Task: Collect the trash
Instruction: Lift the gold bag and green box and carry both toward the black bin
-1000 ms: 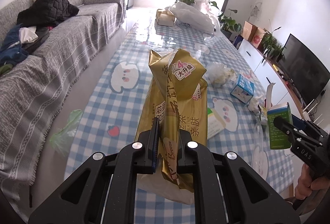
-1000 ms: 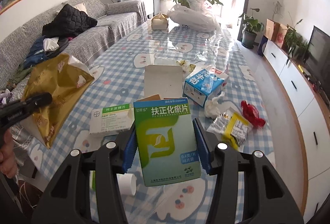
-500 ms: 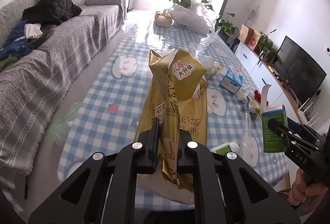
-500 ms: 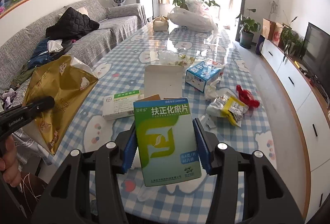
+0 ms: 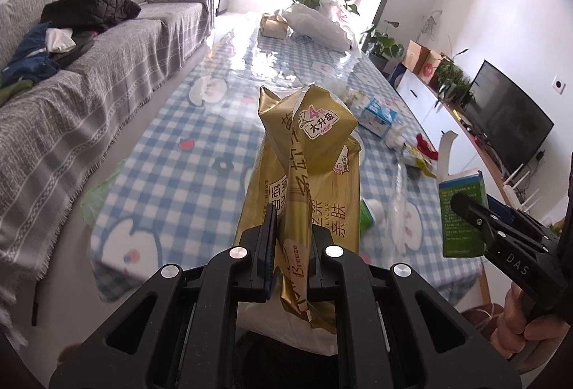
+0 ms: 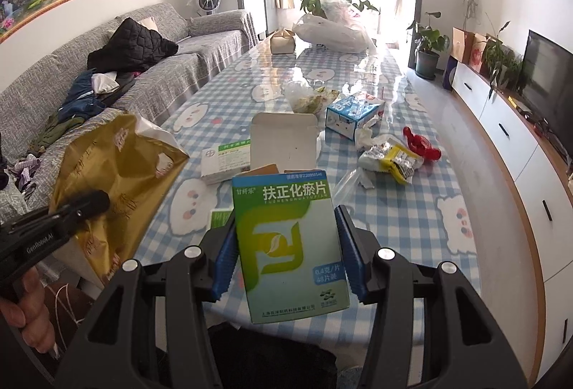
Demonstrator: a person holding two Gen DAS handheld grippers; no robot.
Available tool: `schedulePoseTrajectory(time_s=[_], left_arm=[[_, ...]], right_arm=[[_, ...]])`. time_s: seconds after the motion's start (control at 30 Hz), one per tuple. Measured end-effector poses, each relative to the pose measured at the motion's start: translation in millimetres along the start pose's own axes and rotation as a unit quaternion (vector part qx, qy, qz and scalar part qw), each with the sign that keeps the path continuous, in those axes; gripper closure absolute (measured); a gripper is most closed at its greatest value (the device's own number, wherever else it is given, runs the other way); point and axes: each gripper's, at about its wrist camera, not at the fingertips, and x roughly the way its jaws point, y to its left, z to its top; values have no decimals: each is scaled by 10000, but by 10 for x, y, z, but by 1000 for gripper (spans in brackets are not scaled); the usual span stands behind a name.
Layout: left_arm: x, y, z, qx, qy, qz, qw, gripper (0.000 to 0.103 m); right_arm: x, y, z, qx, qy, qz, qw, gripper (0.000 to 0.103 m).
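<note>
The left gripper (image 5: 286, 245) is pressed tight on a thin fold of the gold tissue pack (image 5: 308, 174). The pack is big and floppy, and it stands up above the jaws. It hangs in the air over the near edge of the table (image 5: 172, 174). Only a small bit of wrapper is pinched, so the pack could slide out or the wrapper could tear if the hand shakes or swings.

The right gripper (image 6: 286, 253) pinches a green and white medicine box (image 6: 290, 245) by its two sides, with the jaws partway apart around it. The box is also up in the air, near the table's front edge. Its top flap (image 6: 283, 142) is open and sticks up. The box looks light and empty, so a hard squeeze could crush it, and then it could slip down between the blue pads (image 6: 224, 256).

No trash bin or bag shows in either view, so I cannot tell where these things should go. The two grippers are near each other, and they could bump if both hands move in.

More trash is on the table: a blue tissue box (image 6: 354, 111), a yellow and silver wrapper (image 6: 394, 161), a red scrap (image 6: 420, 147) and a white medicine box (image 6: 224, 163). A low swing could knock them off.
</note>
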Motion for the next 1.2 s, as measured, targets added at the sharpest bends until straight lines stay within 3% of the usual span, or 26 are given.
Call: schedulePoseTrajectory(time_s=[0.8,1.2], left_arm=[[-648,-275,-941,195,331,-176,9991,93],[-460,-265,-1467,110,872,-16,9961,93]], right_arm=[[-729,180,-934,-49,320,198,9993,55],[-604,247,-1479,11,969,247,9950,55]])
